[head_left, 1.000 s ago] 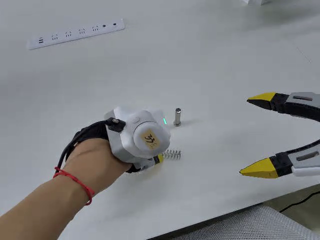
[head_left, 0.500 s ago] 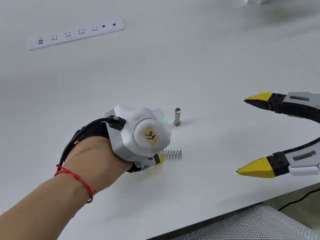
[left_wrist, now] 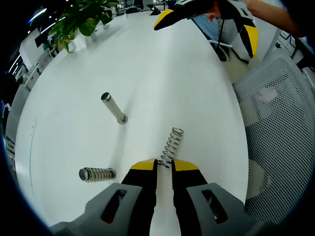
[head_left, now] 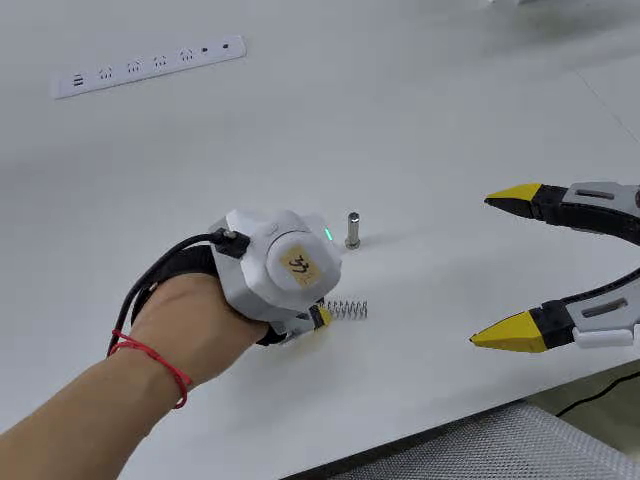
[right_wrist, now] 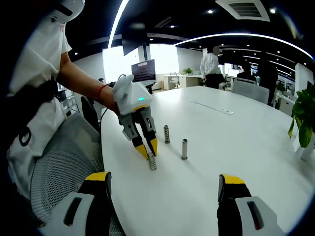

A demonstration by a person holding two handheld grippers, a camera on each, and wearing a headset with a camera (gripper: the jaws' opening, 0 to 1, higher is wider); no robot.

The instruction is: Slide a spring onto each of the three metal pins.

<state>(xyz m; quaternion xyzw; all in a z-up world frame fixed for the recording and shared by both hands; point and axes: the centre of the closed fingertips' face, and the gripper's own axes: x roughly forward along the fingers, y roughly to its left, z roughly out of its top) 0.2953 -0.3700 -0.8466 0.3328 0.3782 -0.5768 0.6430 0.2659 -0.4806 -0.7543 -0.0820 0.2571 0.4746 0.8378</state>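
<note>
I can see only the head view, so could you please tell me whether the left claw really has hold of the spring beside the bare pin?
Observer: Yes. The left gripper view shows the left claw shut on the near end of the spring.
Operator: Thank you. Is anything hidden behind that gripper's body?
Observer: Yes. A second pin stands there, with a coil already on it.

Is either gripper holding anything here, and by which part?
The left gripper is shut on a spring, pinching its near end between the yellow tips; the rest sticks out ahead. The right gripper is open and holds nothing.
</note>
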